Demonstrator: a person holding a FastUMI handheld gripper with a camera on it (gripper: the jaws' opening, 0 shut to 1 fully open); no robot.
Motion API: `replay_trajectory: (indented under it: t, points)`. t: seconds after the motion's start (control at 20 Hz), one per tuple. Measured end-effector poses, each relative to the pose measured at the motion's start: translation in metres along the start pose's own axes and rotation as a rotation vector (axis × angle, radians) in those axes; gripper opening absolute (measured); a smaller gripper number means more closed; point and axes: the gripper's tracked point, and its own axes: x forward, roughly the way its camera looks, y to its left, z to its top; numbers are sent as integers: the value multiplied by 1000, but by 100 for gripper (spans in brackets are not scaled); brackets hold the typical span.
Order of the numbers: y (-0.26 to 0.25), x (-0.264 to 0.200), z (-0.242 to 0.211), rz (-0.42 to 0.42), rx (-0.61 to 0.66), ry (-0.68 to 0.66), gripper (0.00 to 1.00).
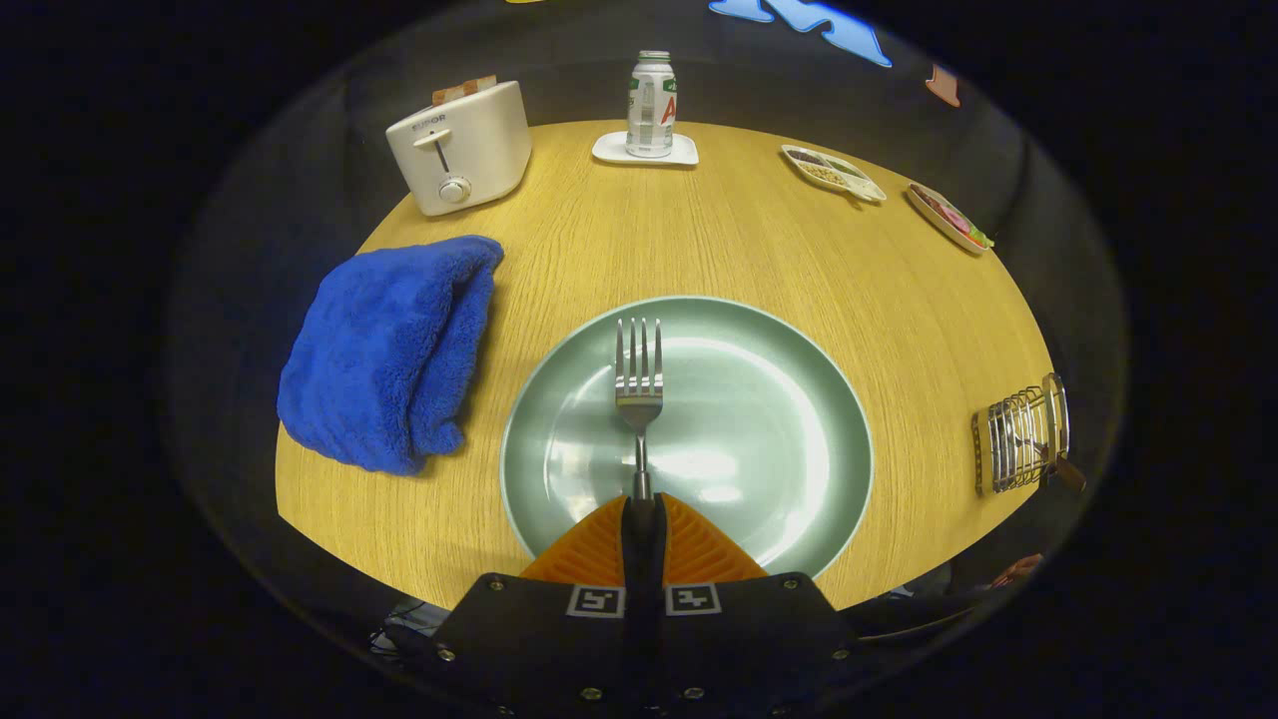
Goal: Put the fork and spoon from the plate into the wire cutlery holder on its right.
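steel fork [639,384]: tines point away, handle pinched at the tips of the gripper [640,511], over the middle of the plate
fingers: closed together, both pressing on the fork's handle
plate [789,399]: pale green, round, on the counter right under the fingers
wire cutlery holder [1020,439]: well to the plate's right, near the counter's edge, with a dark-handled piece in it that i cannot make out
counter [739,240]: round, light wood grain
towel [389,350]: blue, folded, just left of the plate
toaster [461,147]: white, far left, bread in its slot
bottle [651,105]: upright on a white coaster [645,152], far middle
snack dishes [834,172]: two at the far right
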Motion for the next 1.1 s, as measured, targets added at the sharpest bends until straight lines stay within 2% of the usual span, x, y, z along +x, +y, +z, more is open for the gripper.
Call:
replay_trajectory:
  t: [0.35,0.7,1.1]
  points:
    - [-32,-31,42,-47,68,-88,1]
    - [-98,-68,76,-172,180,-166,1]
    - [-196,-87,71,-308,397,-165,1]
